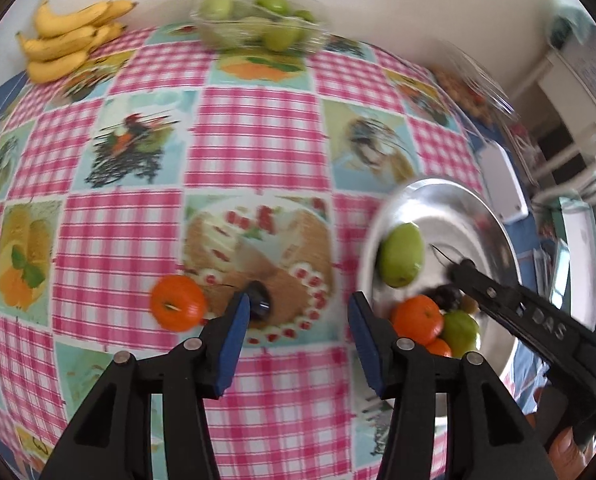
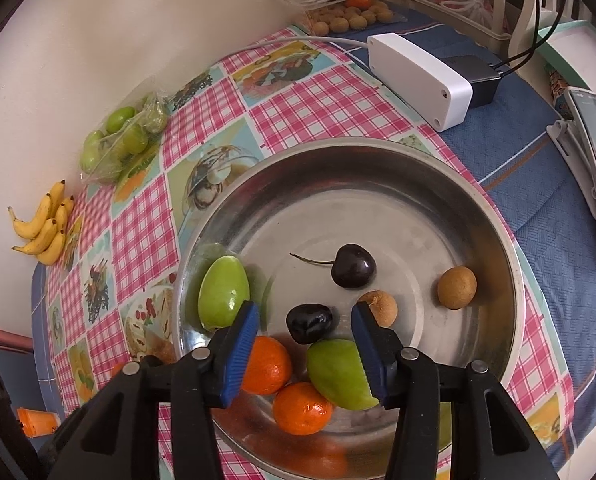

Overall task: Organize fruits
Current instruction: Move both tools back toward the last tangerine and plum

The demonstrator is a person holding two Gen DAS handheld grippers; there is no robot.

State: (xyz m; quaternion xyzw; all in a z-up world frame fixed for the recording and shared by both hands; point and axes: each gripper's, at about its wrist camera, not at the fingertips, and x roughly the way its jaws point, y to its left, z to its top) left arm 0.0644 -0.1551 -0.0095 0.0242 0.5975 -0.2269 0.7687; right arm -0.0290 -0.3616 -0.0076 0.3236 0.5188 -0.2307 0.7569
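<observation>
gathering loose fruit into the wide shiny steel bowl point(image 2: 437, 184) looks well under way but not finished: inside it lie two pale green oval fruits point(image 2: 222, 291), two small orange mandarins point(image 2: 302, 408), a dark stemmed cherry point(image 2: 353, 266), a second dark cherry point(image 2: 309, 323) and two round brown longans point(image 2: 457, 287). the right gripper point(image 2: 303, 354) hangs over the near side of the bowl with its blue-padded fingers point(image 2: 242, 348) spread wide and holding nothing, the second dark cherry just ahead between them. the left gripper point(image 1: 298, 336) sits low over the pink checked cloth on the worktop point(image 1: 258, 140), its fingers also wide and empty; a loose dark cherry point(image 1: 260, 299) lies by the left pad, touching or nearly so, and a loose orange mandarin point(image 1: 177, 302) rests just beyond. judging from this, those two are left to move, while the yellow banana bunch point(image 1: 68, 42) and the clear tray of green fruits point(image 1: 258, 20) wait at the far edge
</observation>
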